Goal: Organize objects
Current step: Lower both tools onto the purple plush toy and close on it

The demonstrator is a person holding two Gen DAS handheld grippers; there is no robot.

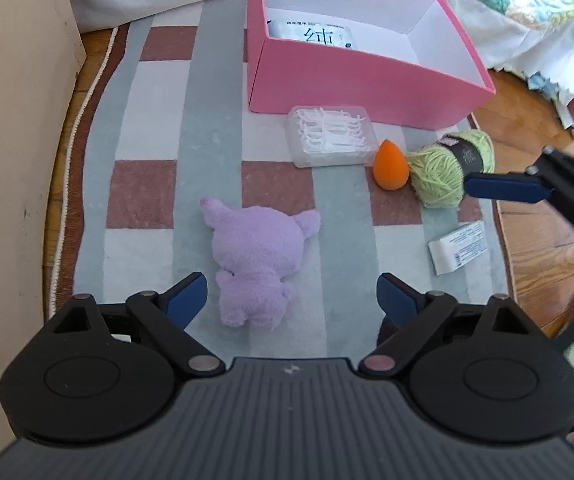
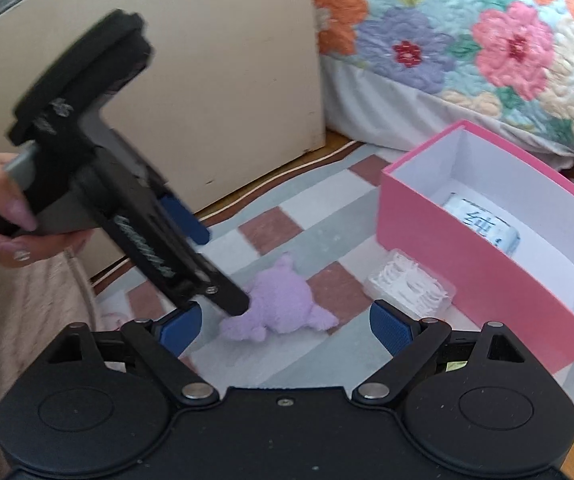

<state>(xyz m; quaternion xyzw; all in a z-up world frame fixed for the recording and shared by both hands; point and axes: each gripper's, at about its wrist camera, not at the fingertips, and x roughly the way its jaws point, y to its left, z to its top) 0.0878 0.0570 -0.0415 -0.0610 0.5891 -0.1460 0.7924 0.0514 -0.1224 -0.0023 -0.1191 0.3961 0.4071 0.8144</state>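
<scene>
A purple plush toy [image 1: 257, 264] lies on the checked rug [image 1: 147, 128], just ahead of my open left gripper [image 1: 292, 295]; it also shows in the right wrist view [image 2: 283, 306]. A pink box [image 1: 351, 80] stands behind, holding a white packet [image 1: 311, 34]. A clear case of floss picks [image 1: 331, 136], an orange sponge egg [image 1: 391, 170], green yarn [image 1: 445, 172] and a small white box [image 1: 461, 246] lie on the rug. My right gripper [image 2: 285, 328] is open and empty; one of its fingers [image 1: 503, 186] sits by the yarn. The left gripper [image 2: 215, 264] hangs over the plush.
A beige cabinet [image 2: 207, 60] stands at the rug's left edge. A bed with a floral quilt [image 2: 467, 40] lies behind the pink box [image 2: 487, 264]. Wooden floor [image 1: 539, 240] borders the rug on the right.
</scene>
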